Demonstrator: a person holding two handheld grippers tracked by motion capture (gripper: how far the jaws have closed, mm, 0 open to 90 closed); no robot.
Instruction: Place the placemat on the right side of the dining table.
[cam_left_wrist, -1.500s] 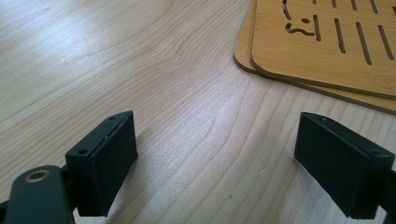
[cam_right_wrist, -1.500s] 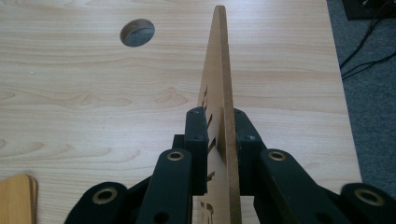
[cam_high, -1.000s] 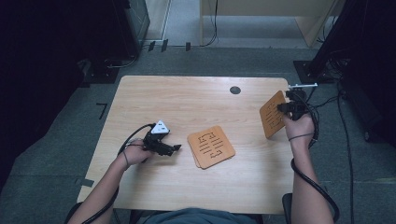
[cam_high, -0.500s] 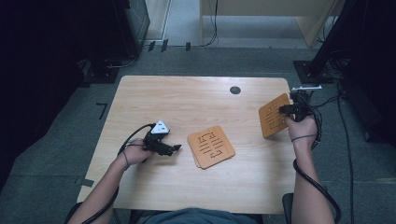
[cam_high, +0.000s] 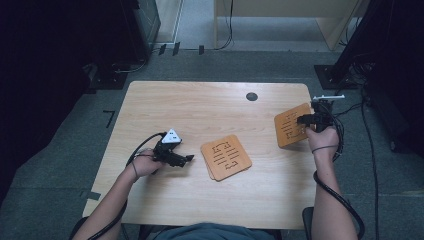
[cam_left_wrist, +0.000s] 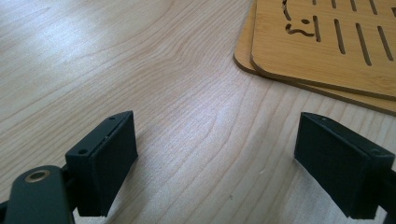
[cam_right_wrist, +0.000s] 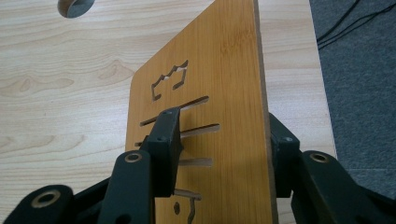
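A slotted bamboo board stands tilted on the table's right edge, between the jaws of my right gripper. In the right gripper view the board leans against the right-hand jaw, while the other jaw stands off its face. My right gripper has just been opening, so its hold is loose. Two more slotted boards lie stacked flat at the table's middle. My left gripper rests on the table just left of that stack. Seen in its own view, the left gripper stands open with bare wood between its jaws.
The wooden table has a round cable hole near its far edge, left of the tilted board. Grey floor, cables and dark equipment stands surround the table. The right edge drops off just past the right hand.
The right hand has sunk a little and the board it carries has tipped from steep toward flatter on the table. The left hand and the stack have not moved.
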